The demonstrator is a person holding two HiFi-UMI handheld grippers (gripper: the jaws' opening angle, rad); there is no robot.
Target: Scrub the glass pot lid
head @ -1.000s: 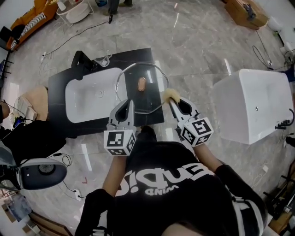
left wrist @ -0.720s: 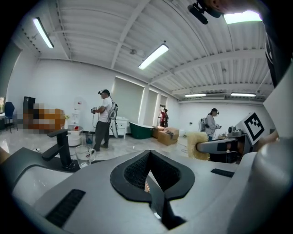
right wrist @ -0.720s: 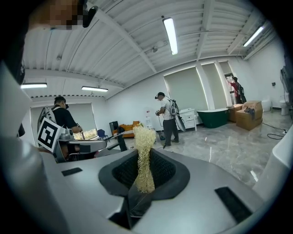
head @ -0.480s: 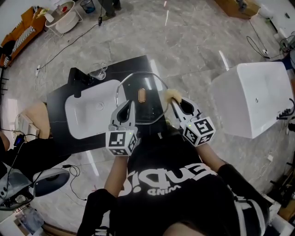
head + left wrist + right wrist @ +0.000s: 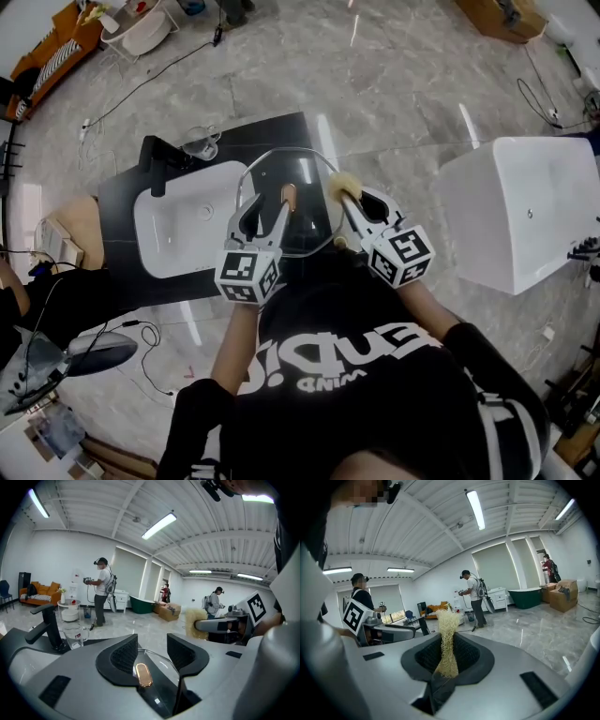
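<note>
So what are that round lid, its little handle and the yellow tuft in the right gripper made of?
The lid looks like clear glass: the dark counter shows through it. Its handle seems polished copper-coloured metal, glossy with bright highlights, though plated plastic is possible. The scrubber looks like coarse pale-yellow fibre, loofah-like, with loose wiry strands.

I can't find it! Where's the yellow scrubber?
In the head view the scrubber sits just right of the middle, pinched in the right gripper, by the right edge of the lid.
</note>
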